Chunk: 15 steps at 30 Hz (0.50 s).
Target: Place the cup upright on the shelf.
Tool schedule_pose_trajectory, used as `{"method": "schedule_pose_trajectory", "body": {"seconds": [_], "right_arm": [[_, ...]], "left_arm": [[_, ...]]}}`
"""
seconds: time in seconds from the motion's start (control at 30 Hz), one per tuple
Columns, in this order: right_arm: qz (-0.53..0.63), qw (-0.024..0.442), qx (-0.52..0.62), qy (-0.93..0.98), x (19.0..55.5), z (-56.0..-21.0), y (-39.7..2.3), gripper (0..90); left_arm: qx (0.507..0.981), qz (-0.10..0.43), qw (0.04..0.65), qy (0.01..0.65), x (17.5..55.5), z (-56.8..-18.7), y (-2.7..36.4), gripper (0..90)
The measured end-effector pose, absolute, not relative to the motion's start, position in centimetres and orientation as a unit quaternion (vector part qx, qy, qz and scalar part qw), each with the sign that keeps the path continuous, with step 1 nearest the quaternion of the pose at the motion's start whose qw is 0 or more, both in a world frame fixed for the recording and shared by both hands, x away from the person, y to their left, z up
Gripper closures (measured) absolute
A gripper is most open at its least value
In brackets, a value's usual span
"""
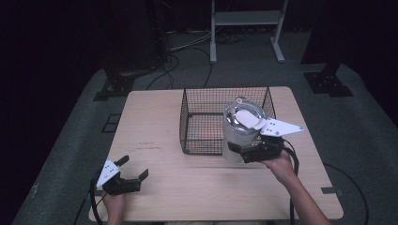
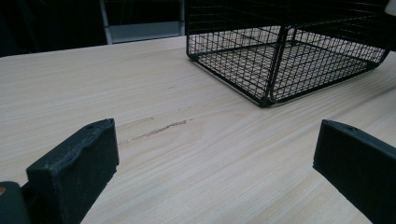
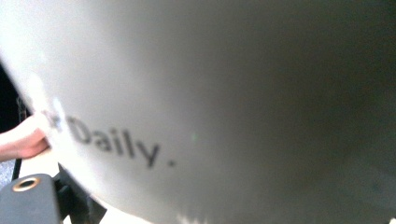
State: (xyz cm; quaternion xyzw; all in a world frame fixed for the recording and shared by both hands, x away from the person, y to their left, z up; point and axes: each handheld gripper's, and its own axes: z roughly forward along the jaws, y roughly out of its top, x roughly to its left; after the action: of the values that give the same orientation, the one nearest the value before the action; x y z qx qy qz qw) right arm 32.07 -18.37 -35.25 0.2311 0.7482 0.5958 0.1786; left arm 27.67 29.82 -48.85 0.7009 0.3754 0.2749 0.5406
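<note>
While the white tumbler [image 1: 240, 131] hung above the near right corner of the wire basket [image 1: 202, 119], it was gripped low on its side by the right gripper [image 1: 244, 152], whose black jaws pinched its wall from the near side. Its clear lid with a white flip tab faced up and tilted slightly toward the camera, and its lower end overlapped the basket's near rim in the high view; whether it touched the mesh could not be told. Up close, in the right gripper view, the tumbler's pale wall [image 3: 224, 93] carried dark lettering that read "Daily." The right hand [image 1: 280, 166] held that gripper from the near right. Beneath it the black basket stood on the far middle of the light wooden table [image 1: 155, 131], its floor bare. Well apart, at the near left edge of the table, the left gripper [image 1: 133, 169] lay low over the wood in the left hand [image 1: 114, 202], its jaws spread wide with nothing between them, pointing toward the basket [image 2: 280, 60].
</note>
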Motion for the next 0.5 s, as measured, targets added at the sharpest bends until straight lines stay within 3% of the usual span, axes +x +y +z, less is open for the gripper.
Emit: {"method": "schedule_pose_trajectory", "body": {"seconds": [0.5], "right_arm": [[0.596,0.184,0.228,0.748,36.1,-33.1,-16.3,8.5]], "left_arm": [[0.700,0.274,0.544,0.374,27.6,-48.9,29.9,0.0]]}}
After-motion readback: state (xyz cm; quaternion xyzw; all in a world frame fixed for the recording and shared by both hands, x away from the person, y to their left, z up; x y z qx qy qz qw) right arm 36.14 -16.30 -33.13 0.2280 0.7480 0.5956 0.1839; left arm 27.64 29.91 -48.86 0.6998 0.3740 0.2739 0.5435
